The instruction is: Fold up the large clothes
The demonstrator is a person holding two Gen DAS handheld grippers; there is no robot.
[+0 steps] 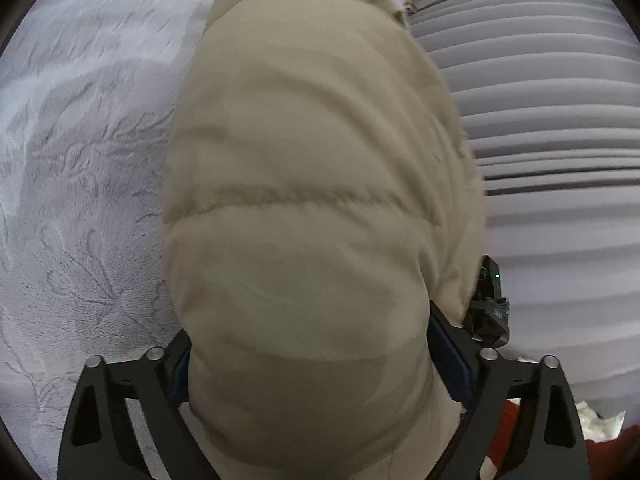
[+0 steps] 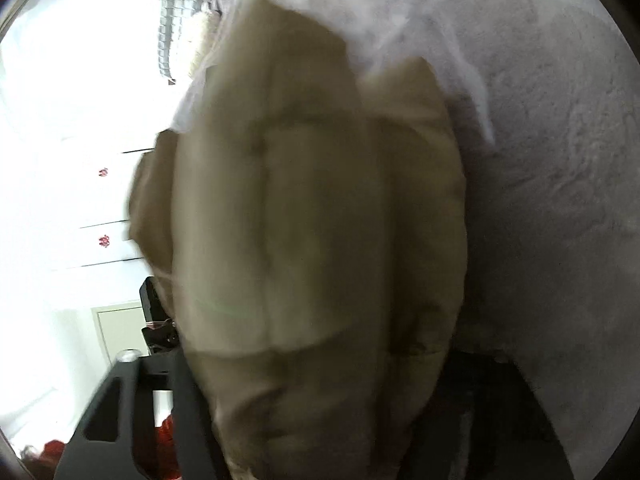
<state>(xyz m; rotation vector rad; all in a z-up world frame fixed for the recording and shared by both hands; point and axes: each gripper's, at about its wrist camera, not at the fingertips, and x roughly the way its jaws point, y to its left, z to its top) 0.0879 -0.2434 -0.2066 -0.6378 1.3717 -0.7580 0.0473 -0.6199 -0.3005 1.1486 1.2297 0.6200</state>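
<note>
The beige padded jacket (image 1: 320, 208) lies bunched on the pale bedcover (image 1: 80, 200), its length running straight ahead from both grippers, each with jaws closed on a thick fold: left gripper (image 1: 312, 360), and right gripper (image 2: 304, 360).

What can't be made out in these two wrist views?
- Left wrist view: left hand-held gripper fingertips and pads, buried under the beige puffer jacket.
- Right wrist view: right hand-held gripper, one finger lost in shadow and jacket; the frame is motion-blurred.
- Both views: the jacket's overall shape and fold state, since it fills the frame.
</note>
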